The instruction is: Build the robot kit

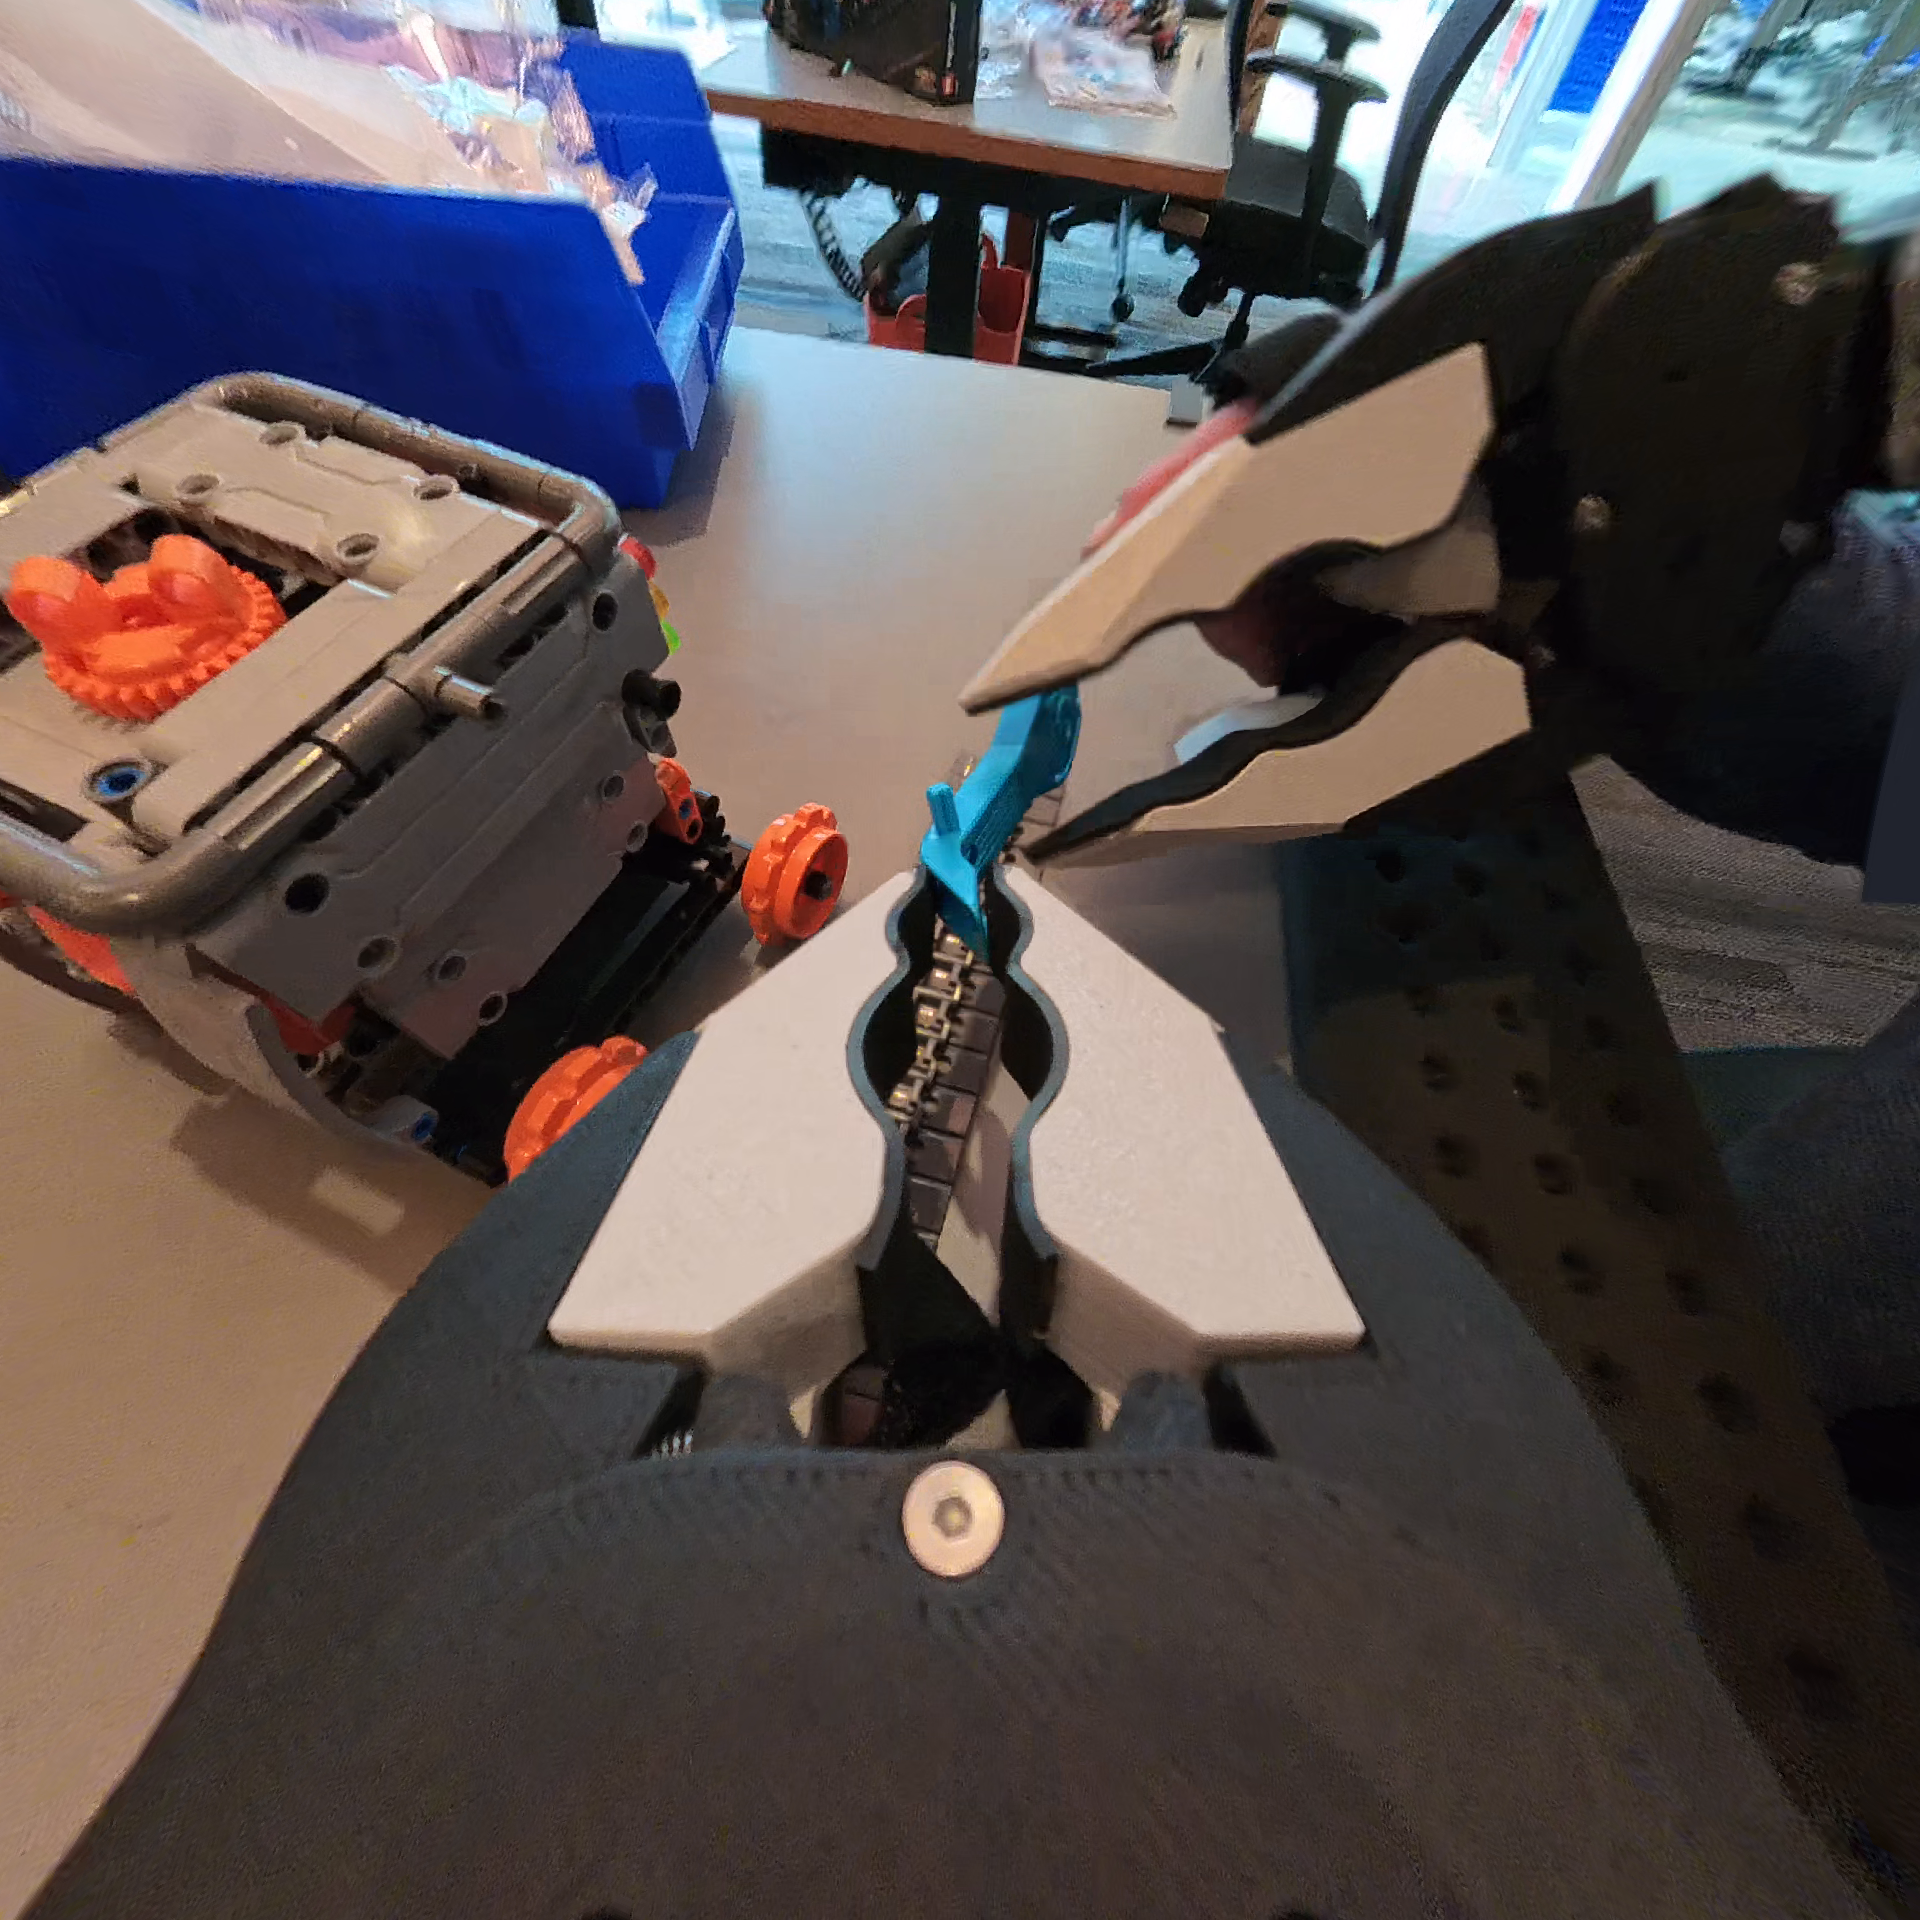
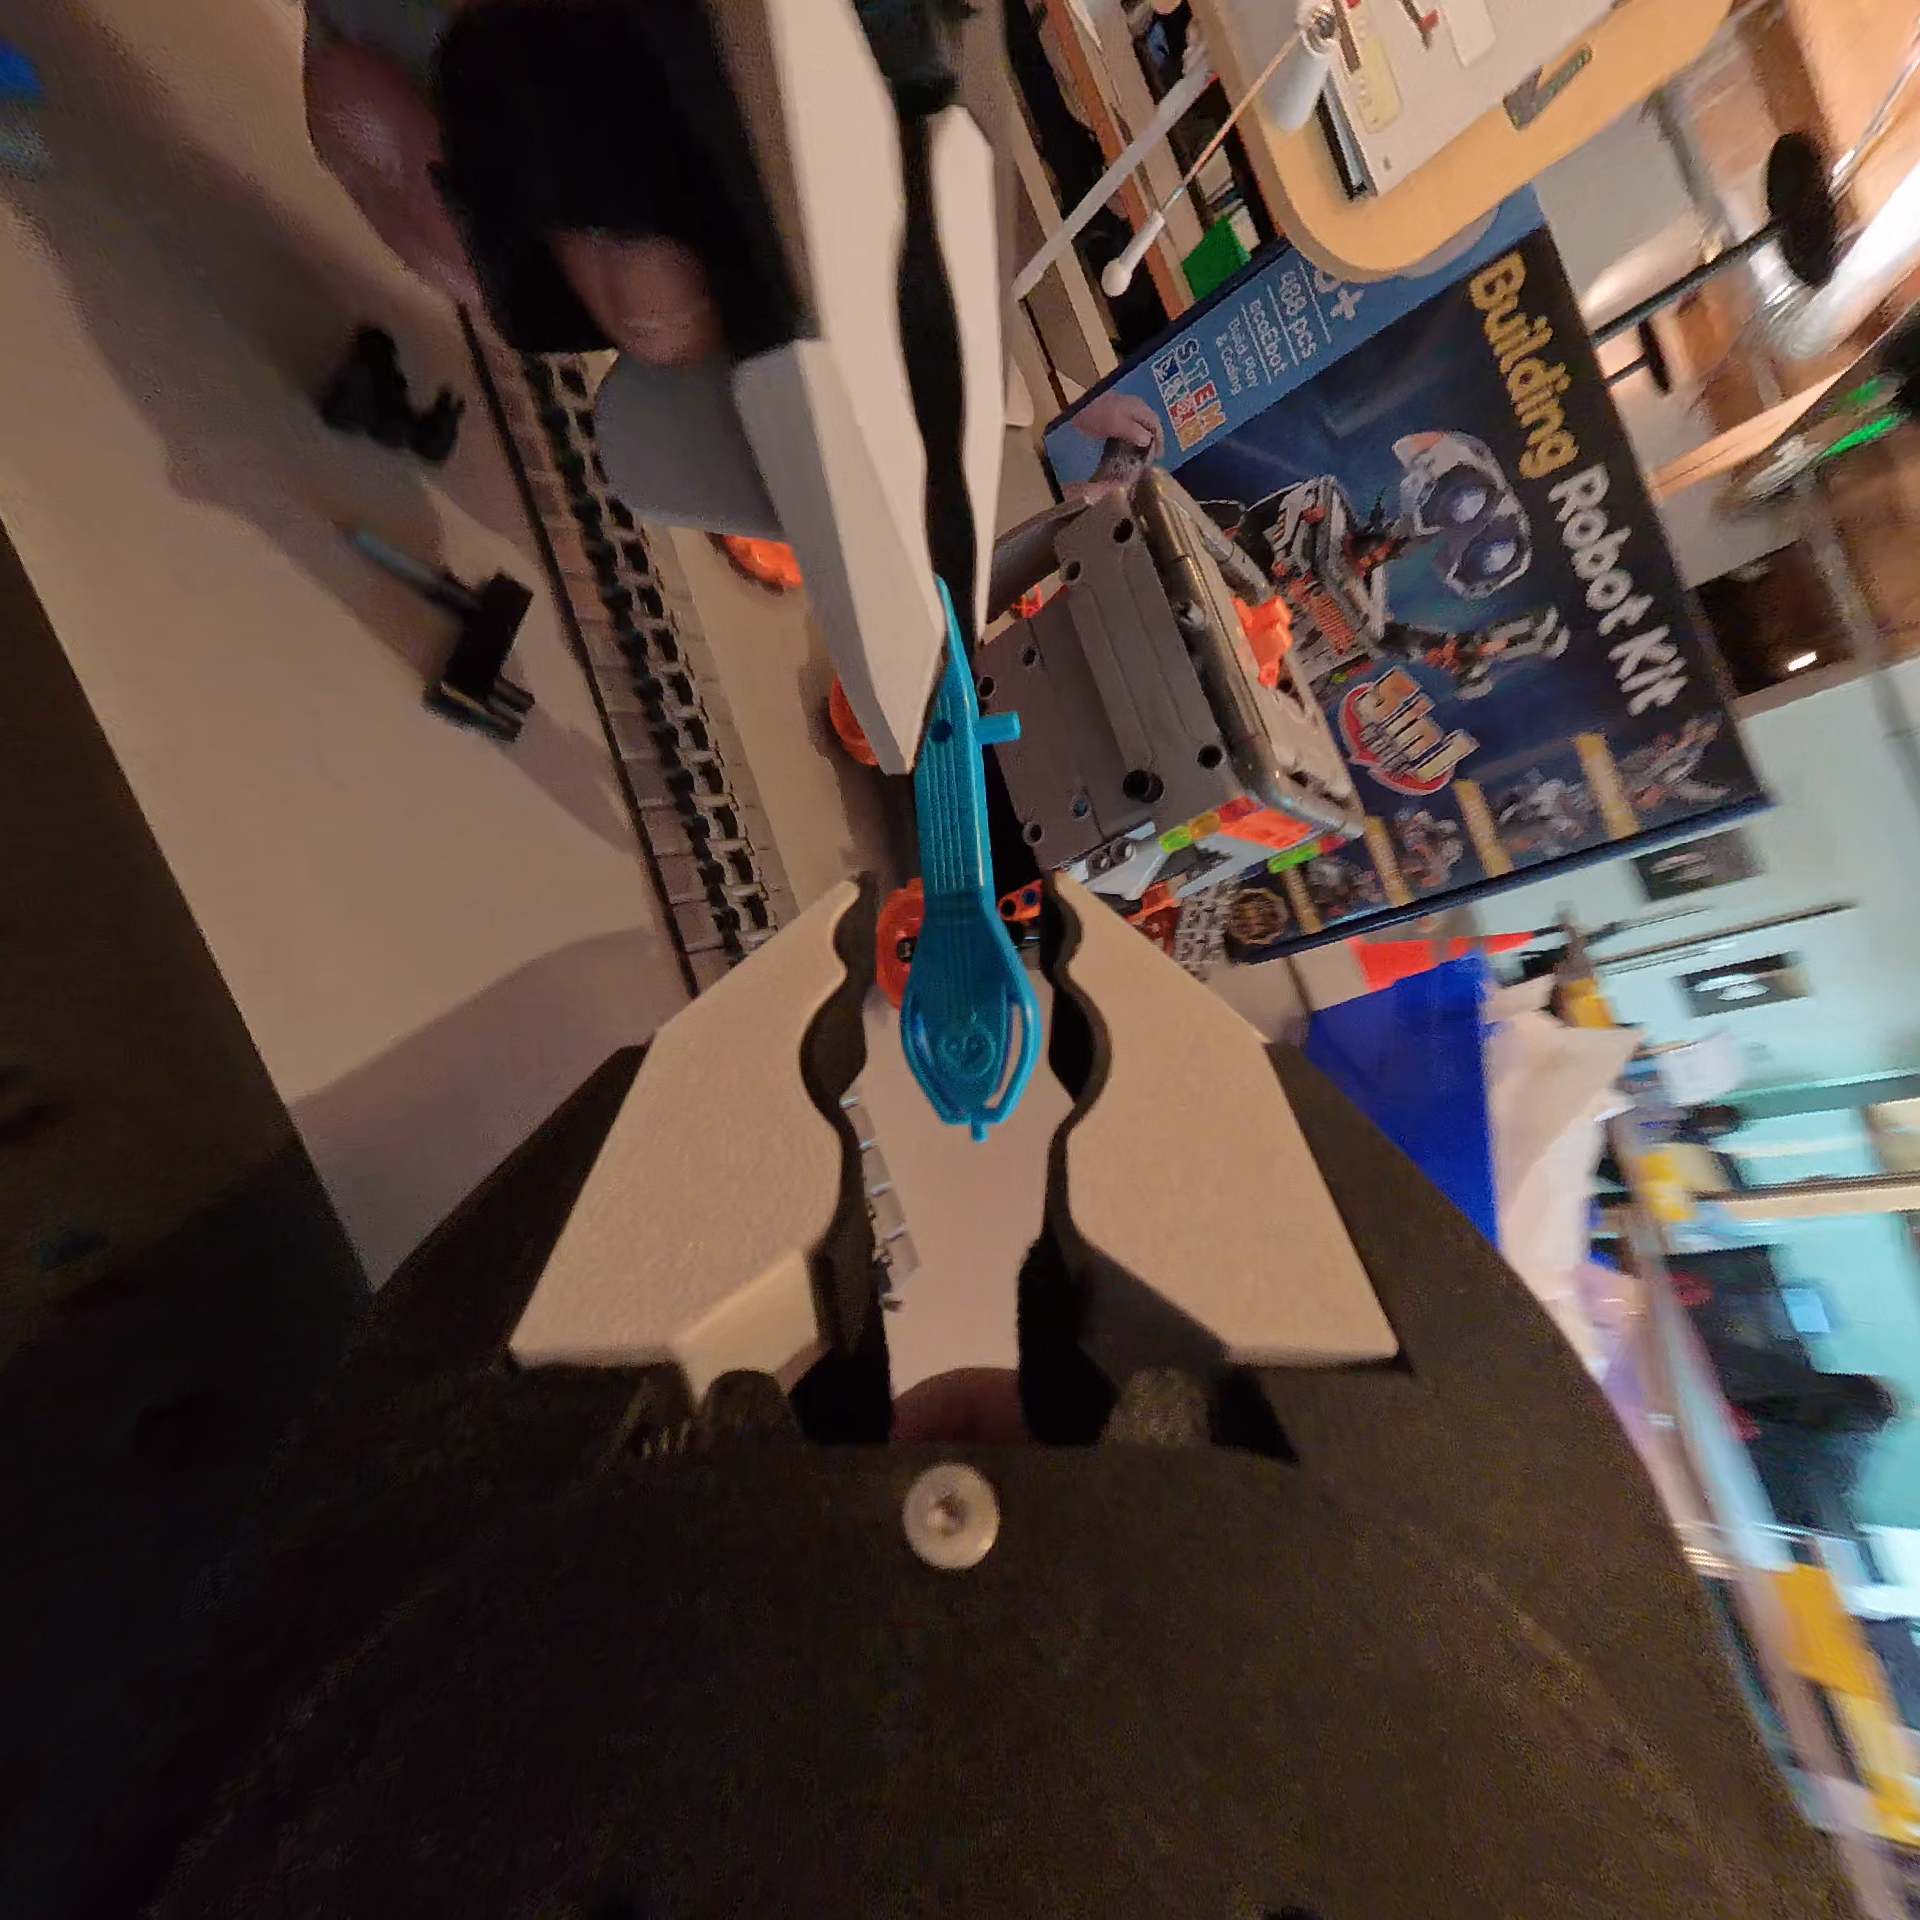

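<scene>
Both grippers are meeting at a blue plastic tool (image 1: 997, 800): the left gripper (image 1: 961, 883) is pinching its narrow end, while the right gripper (image 2: 956, 914) is gaping around its rounded end, beside the grey brick-built model (image 1: 312, 707).

The left gripper (image 1: 961, 883) is pinching one end of a plastic tool (image 1: 997, 800), while the tool's other end is sitting between the parted fingers of the right gripper (image 2: 956, 894). A toy vehicle (image 1: 312, 727) is standing on the table (image 1: 914, 499) to the left of them, a storage bin (image 1: 416, 301) lying behind it. A track strip (image 2: 644, 675) is running along the table beneath the grippers.
</scene>
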### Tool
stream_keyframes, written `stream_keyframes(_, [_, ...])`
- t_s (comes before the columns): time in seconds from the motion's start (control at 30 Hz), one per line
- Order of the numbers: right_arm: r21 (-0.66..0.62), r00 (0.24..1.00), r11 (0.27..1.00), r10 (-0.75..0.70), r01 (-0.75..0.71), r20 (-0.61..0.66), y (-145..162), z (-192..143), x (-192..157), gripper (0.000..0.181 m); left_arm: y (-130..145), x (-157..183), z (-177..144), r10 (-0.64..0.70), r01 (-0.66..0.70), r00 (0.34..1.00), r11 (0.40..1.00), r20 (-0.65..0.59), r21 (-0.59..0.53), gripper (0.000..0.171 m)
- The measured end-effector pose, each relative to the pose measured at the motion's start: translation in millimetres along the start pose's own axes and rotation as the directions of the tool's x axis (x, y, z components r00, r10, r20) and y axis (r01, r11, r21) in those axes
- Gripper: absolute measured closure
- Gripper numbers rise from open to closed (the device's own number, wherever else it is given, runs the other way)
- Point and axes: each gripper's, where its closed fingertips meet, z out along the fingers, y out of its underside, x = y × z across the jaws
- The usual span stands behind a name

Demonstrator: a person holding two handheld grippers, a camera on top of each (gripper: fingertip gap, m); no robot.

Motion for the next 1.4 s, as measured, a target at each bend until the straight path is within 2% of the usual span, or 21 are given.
stream_keyframes(0.1, [0.074,0.976,0.975,0.204,-0.209,0.070,0.8,-5.9,6.4,0.151,-8.6,3.6,-7.4,0.008,-0.005,0.999,0.998,-0.045,0.062,0.163])
stream_keyframes(0.2, [0.153,0.883,0.882,0.405,-0.446,0.238,-8.0,-11.3,5.2,0.155,-11.9,10.4,-10.3,0.036,-0.026,0.995,0.994,-0.093,0.108,0.163])
stream_keyframes(0.23, [0.169,0.854,0.853,0.439,-0.493,0.279,-11.4,-12.4,5.3,0.161,-12.7,12.3,-10.4,0.043,-0.031,0.994,0.992,-0.102,0.118,0.163])
stream_keyframes(0.3, [0.184,0.823,0.821,0.469,-0.540,0.320,-14.2,-12.6,6.9,0.162,-16.1,11.9,-12.3,0.076,-0.061,0.993,0.987,-0.094,0.151,0.163])
stream_keyframes(0.4, [0.214,0.789,0.783,0.486,-0.584,0.375,-23.0,-14.9,7.8,0.168,-23.5,12.3,-18.5,0.058,-0.029,0.989,0.977,-0.134,0.210,0.163])
stream_keyframes(0.5, [0.234,0.776,0.766,0.481,-0.598,0.408,-29.7,-15.2,7.6,0.176,-25.5,8.6,-20.8,0.056,-0.026,0.989,0.976,-0.134,0.215,0.162])
stream_keyframes(0.63, [0.240,0.813,0.800,0.447,-0.550,0.374,-29.8,-10.7,10.8,0.176,-20.3,1.6,-21.6,0.066,-0.044,0.992,0.980,-0.110,0.192,0.164])
stream_keyframes(0.73, [0.225,0.834,0.826,0.425,-0.516,0.353,-27.6,-9.5,14.8,0.176,-18.5,-8.3,-24.8,0.090,-0.080,0.995,0.979,-0.049,0.190,0.151])
stream_keyframes(0.97, [0.173,0.897,0.907,0.323,-0.385,0.302,-25.9,-5.7,14.0,0.176,-20.5,-8.9,-27.4,0.299,-0.311,0.949,0.939,0.098,0.144,0.156])
stream_keyframes(1.13, [0.140,0.929,0.945,0.250,-0.296,0.272,-26.9,-2.1,8.0,0.176,-13.9,-9.2,-24.9,0.371,-0.387,0.913,0.920,0.169,0.069,0.164])
stream_keyframes(1.23, [0.210,0.948,0.936,0.237,-0.281,0.213,-35.6,-5.4,16.2,0.173,-21.0,-8.0,-30.0,0.317,-0.338,0.936,0.931,0.151,0.138,0.165])
stream_keyframes(1.33, [0.295,0.926,0.887,0.294,-0.356,0.235,-45.1,-13.1,22.2,0.160,-26.7,2.4,-32.6,0.240,-0.246,0.969,0.941,0.056,0.233,0.165])
stream_keyframes(1.4, [0.312,0.910,0.866,0.313,-0.391,0.272,-46.6,-16.0,21.0,0.153,-28.7,0.6,-33.3,0.184,-0.185,0.982,0.949,0.028,0.253,0.165])
